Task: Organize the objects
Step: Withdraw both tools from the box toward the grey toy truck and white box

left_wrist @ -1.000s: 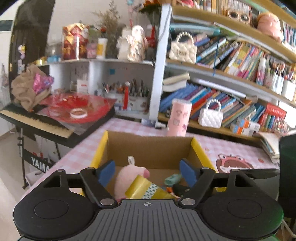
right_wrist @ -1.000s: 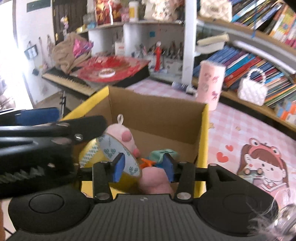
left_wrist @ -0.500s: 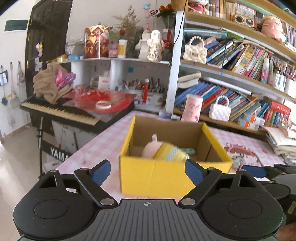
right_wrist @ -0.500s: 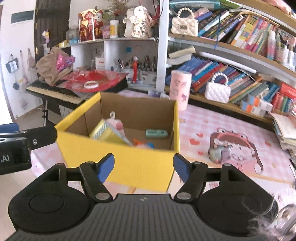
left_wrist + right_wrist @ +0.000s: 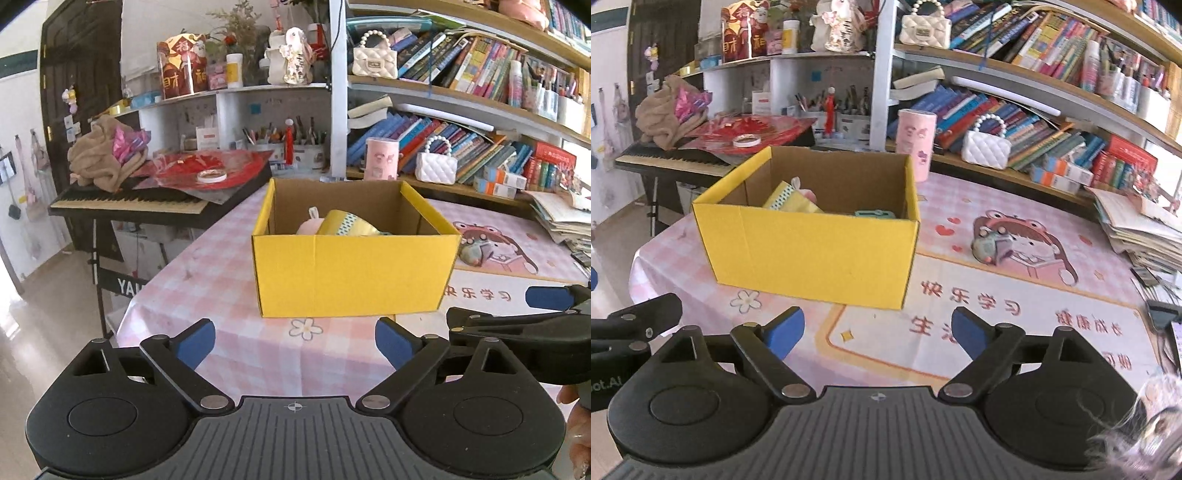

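One yellow cardboard box [image 5: 351,273] stands open on the pink checked tablecloth [image 5: 221,280], and inside it I count three things that show above the rim: one pink plush toy [image 5: 309,226], one yellow roll with a patterned band [image 5: 345,223] leaning against it, and one small teal item [image 5: 873,213] nearer the far right corner. Outside the box, one small grey-green toy [image 5: 988,246] lies on the cartoon print of the cloth, off to the box's right and apart from it. Behind, one pink cup [image 5: 916,142] stands on the table, with two white quilted handbags on the shelves, one high [image 5: 373,61] and one low [image 5: 436,166].

Both grippers sit side by side short of the box, tilted downward toward the cloth. The left gripper [image 5: 293,341] has just been spreading its jaws; they stand wide with nothing between them. The right gripper [image 5: 877,332] has likewise just been spreading, wide and empty, over the printed lettering.
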Demonstrator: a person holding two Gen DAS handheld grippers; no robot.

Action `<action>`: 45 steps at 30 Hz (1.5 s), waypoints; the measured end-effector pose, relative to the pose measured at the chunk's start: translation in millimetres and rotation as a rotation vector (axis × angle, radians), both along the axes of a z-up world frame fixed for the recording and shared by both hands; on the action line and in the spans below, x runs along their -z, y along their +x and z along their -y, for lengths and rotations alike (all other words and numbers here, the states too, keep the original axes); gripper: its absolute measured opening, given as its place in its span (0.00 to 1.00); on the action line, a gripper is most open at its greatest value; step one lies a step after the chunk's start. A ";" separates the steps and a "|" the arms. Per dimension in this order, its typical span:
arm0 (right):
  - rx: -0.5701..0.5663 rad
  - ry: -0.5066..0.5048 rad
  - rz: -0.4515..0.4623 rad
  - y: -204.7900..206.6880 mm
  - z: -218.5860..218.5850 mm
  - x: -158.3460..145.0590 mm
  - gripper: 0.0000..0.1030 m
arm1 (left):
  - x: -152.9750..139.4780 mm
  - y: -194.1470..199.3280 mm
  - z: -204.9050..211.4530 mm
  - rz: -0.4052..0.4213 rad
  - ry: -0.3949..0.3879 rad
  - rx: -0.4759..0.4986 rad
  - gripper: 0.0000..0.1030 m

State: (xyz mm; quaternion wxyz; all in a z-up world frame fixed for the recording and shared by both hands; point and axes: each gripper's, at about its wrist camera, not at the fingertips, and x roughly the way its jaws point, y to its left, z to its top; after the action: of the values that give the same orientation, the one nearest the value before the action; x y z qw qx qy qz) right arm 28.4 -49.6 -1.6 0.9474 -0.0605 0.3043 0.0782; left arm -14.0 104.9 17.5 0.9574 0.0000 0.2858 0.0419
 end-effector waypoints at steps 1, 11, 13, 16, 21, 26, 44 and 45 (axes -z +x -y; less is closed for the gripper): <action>0.005 0.000 -0.002 -2.4 0.9 0.1 0.85 | 0.5 -2.3 0.5 -0.004 -0.001 0.007 0.92; 0.086 -0.017 -0.013 -38.0 19.1 6.7 0.87 | 9.8 -15.0 16.4 -0.041 -0.023 0.092 0.93; 0.113 -0.018 -0.016 -43.3 25.4 7.7 0.87 | 11.0 -15.6 21.7 -0.046 -0.025 0.118 0.93; 0.156 -0.019 -0.018 -48.3 35.1 8.0 0.87 | 11.6 -14.2 31.0 -0.050 -0.025 0.155 0.93; 0.227 -0.017 -0.017 -50.6 55.1 7.3 0.88 | 12.5 -8.0 46.9 -0.053 -0.025 0.214 0.93; 0.280 -0.023 -0.019 -49.8 72.9 8.3 0.88 | 15.1 2.4 65.8 -0.066 -0.028 0.265 0.93; 0.388 -0.027 -0.074 0.3 152.8 16.7 0.88 | 22.9 62.6 149.7 -0.116 -0.025 0.385 0.93; 0.386 -0.030 -0.074 5.0 156.4 16.6 0.88 | 23.1 66.8 152.9 -0.116 -0.029 0.384 0.93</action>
State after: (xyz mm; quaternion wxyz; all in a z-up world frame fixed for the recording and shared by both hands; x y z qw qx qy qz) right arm 33.4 -205.9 -18.2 0.9321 -0.0122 0.3457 -0.1073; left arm 52.8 -48.1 -5.5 0.9296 0.0433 0.3360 -0.1454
